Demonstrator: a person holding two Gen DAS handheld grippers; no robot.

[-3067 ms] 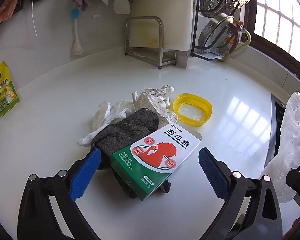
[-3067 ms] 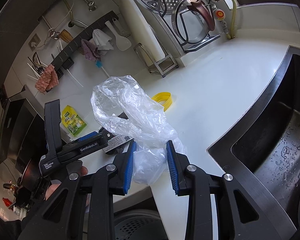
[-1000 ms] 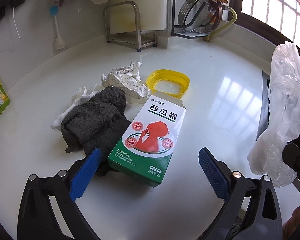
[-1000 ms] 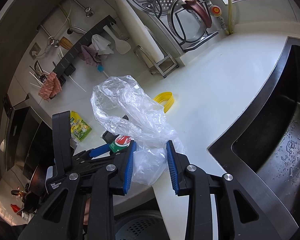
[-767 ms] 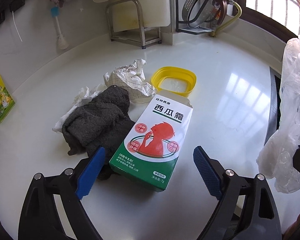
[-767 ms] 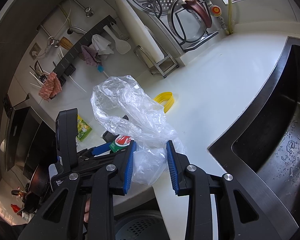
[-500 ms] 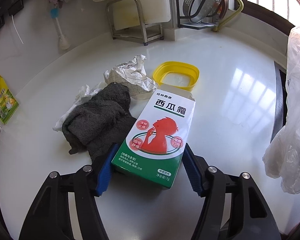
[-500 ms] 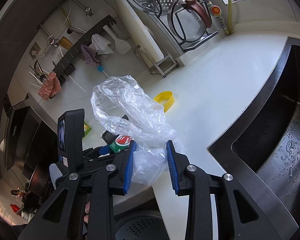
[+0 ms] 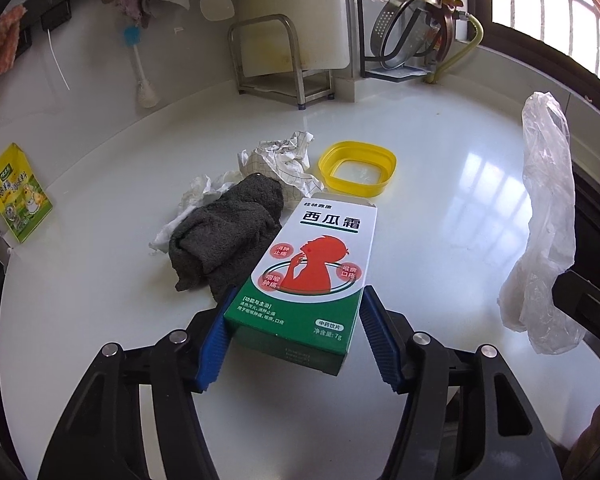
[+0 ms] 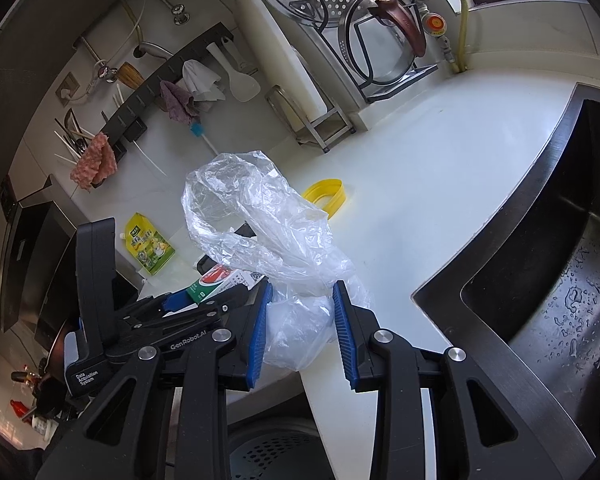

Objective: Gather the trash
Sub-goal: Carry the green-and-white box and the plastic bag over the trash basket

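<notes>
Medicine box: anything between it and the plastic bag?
Nothing visible. The medicine box sits between the closing left tongs; bare counter lies between it and the plastic bag in the right tongs.

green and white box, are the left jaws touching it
Touching. The left wrist view shows the left gripper with its jaws closing on the green and white box: both blue pads lie flush against the box's long sides, with no gap showing.

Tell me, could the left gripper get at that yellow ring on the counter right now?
Probably not directly: the left gripper is closing around the green box, which lies between it and the yellow ring.
</notes>
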